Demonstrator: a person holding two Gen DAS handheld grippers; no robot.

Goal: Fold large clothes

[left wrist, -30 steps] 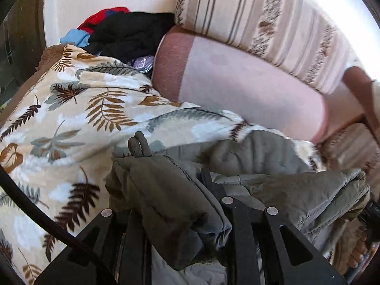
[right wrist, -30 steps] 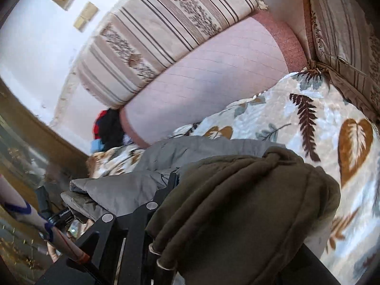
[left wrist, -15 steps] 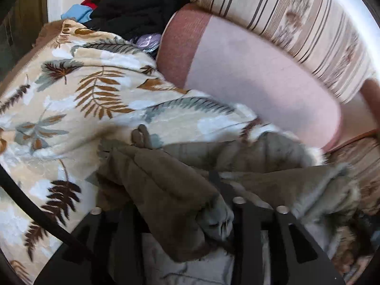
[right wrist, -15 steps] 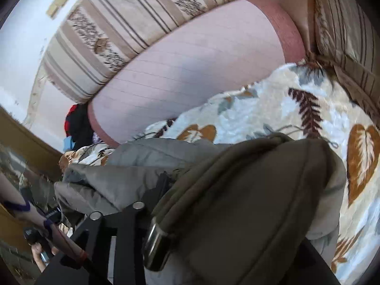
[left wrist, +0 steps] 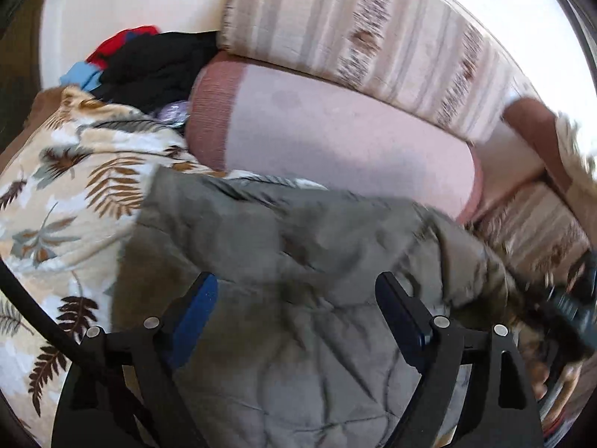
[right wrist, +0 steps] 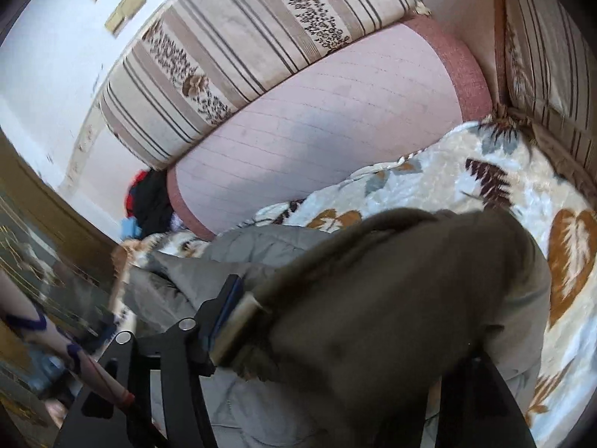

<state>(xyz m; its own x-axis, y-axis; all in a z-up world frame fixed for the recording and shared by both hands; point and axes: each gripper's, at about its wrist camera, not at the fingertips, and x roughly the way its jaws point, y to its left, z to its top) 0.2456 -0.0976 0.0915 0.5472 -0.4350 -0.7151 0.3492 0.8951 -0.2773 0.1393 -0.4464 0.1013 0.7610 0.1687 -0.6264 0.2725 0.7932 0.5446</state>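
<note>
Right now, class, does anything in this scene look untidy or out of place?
Yes. A heap of unfolded clothes, black, red and blue, is crammed behind the pink bolster at the sofa's far end, crumpled rather than stacked.

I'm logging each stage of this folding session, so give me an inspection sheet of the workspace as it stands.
Surface: leaf-print blanket spread over the seat.
Job's things: grey-green quilted jacket lying bunched on the blanket; its olive outer fabric fills the right view.
Clutter: pile of black, red and blue clothes at the far end.
Grippers: left tool jaws opening, clear of the jacket below; right tool jaws opening, olive fabric lying between them.
Cables: black cable beside the left tool.
Surroundings: pink bolster, striped cushions, white wall.
</note>
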